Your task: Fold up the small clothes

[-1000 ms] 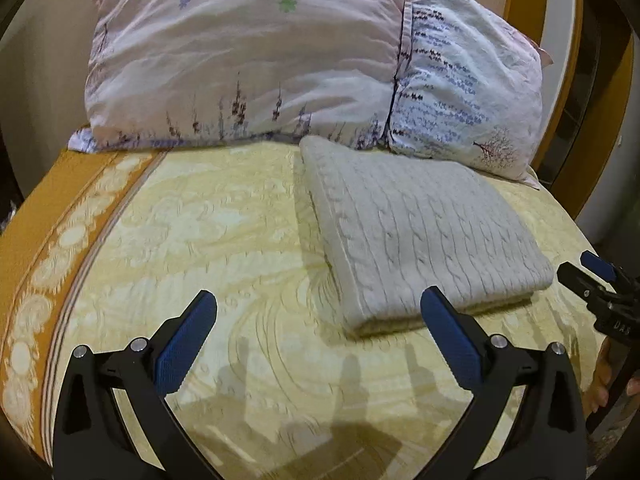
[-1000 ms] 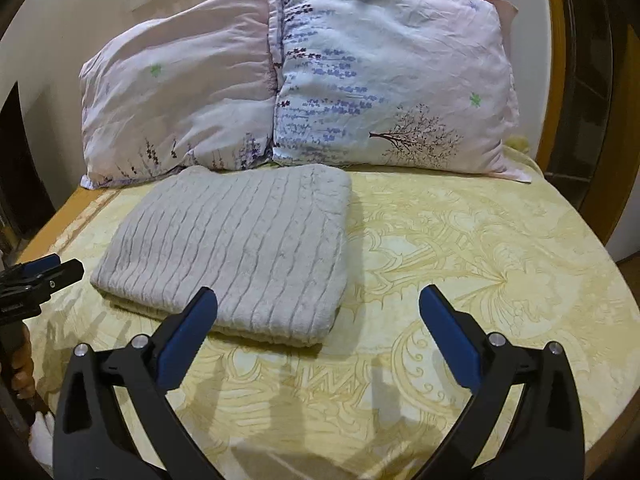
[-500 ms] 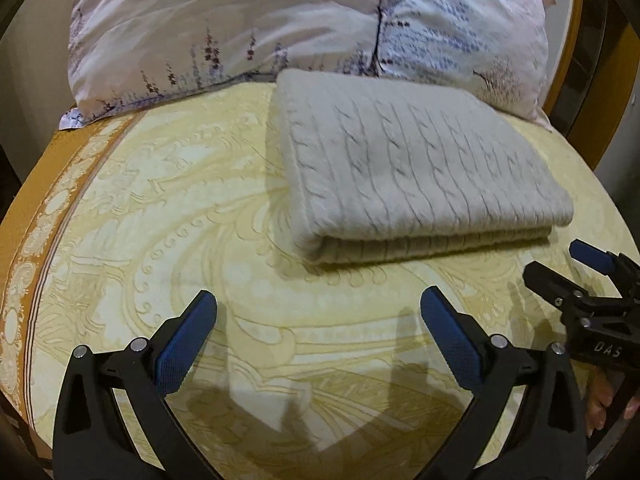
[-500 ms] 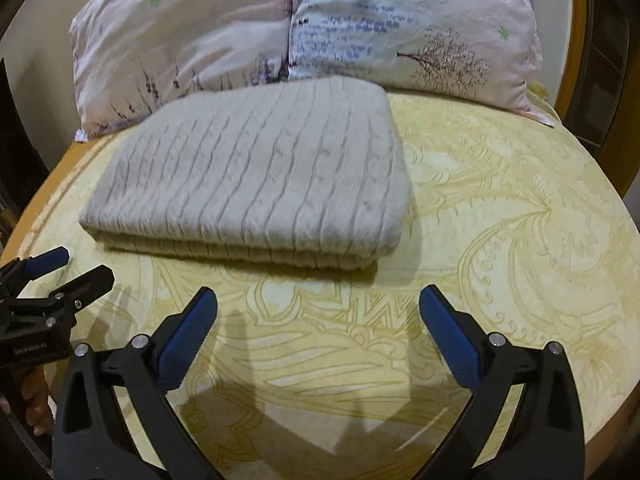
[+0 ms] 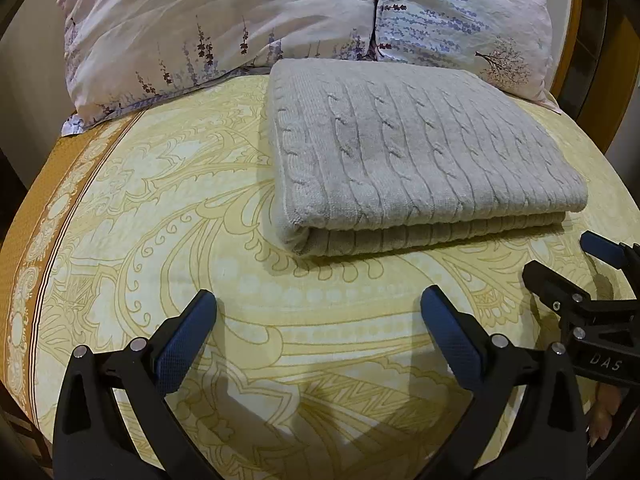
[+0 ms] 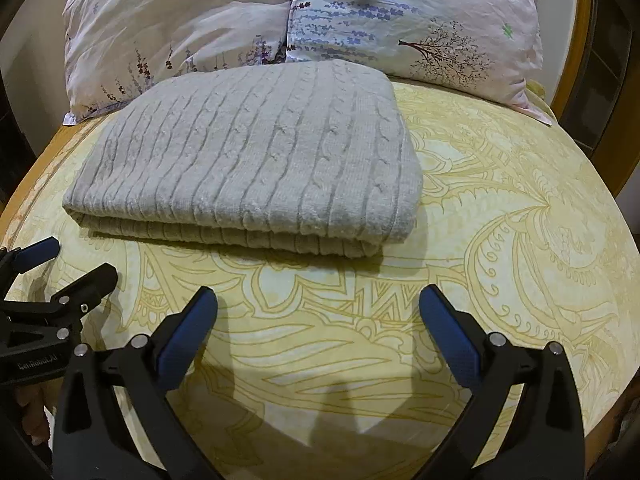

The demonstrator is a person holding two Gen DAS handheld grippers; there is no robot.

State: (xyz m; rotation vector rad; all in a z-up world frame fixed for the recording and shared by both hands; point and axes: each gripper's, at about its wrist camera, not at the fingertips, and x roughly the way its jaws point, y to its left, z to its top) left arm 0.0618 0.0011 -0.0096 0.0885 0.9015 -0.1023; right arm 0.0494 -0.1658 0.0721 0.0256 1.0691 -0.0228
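1. Knit (image 5: 416,152) lies folded on the bed (image 5: 160,240), long axis crosswise, just ahead of both tools.
2. Left tool (image 5: 318,328) and right tool (image 6: 318,328) released, empty.
3. Which is nearer seems even.

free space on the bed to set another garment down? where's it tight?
Bare bedspread to the right of the folded grey knit, up to the pillows. Another patch left of the knit, by the orange border. Strip between knit and the open left gripper and right gripper is also bare. Tight: knit's far edge meets the pillows.

sweater (image 5: 420,152) on bed (image 5: 160,220), pillows (image 5: 224,20) behind
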